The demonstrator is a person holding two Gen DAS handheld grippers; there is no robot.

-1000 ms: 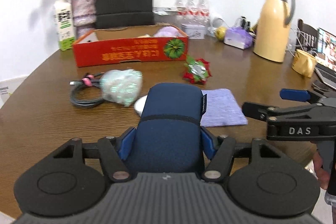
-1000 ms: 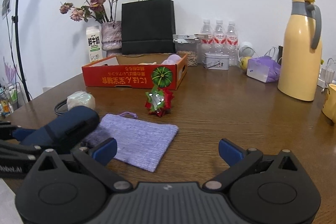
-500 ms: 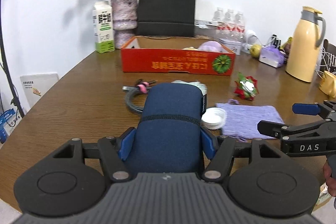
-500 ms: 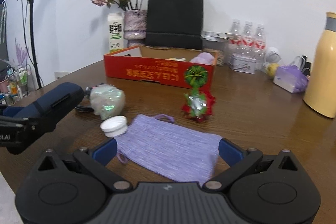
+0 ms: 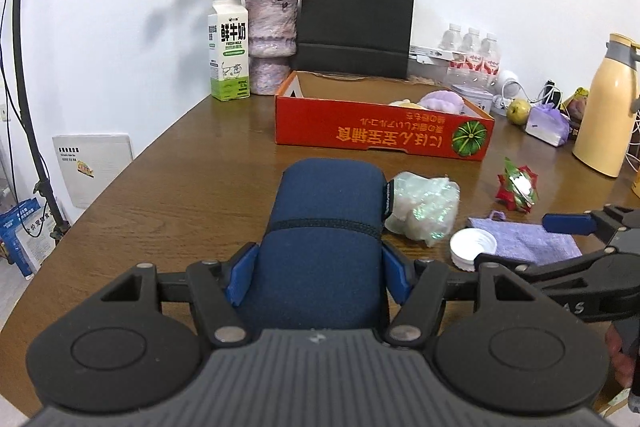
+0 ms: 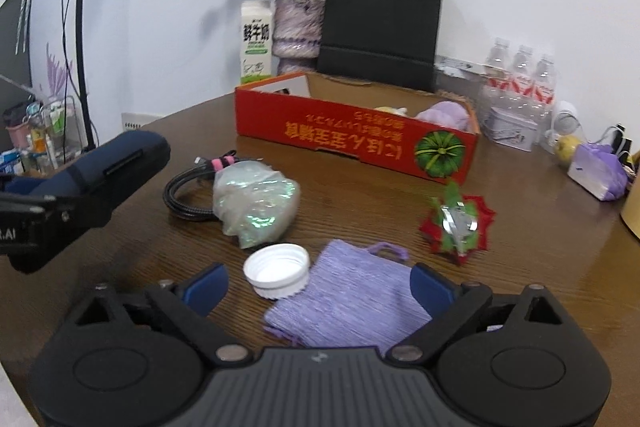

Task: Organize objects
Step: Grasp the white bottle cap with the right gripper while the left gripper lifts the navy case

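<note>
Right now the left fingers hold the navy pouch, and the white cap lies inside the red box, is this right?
Not quite. The white cap lies on the table, beside the purple cloth bag, not inside the red box; the right wrist view shows it. The left fingers do hold the navy pouch.

Home dining room: wooden table point(image 5: 168, 187), flower vase point(image 5: 271, 39), milk carton point(image 5: 228, 55) (household clutter).

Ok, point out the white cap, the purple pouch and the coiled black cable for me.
white cap point(image 6: 277, 269), right wrist view, on its hollow inside.
purple pouch point(image 6: 352, 307), right wrist view, on the middle of the fabric.
coiled black cable point(image 6: 184, 201), right wrist view, on the loop's left side.
</note>
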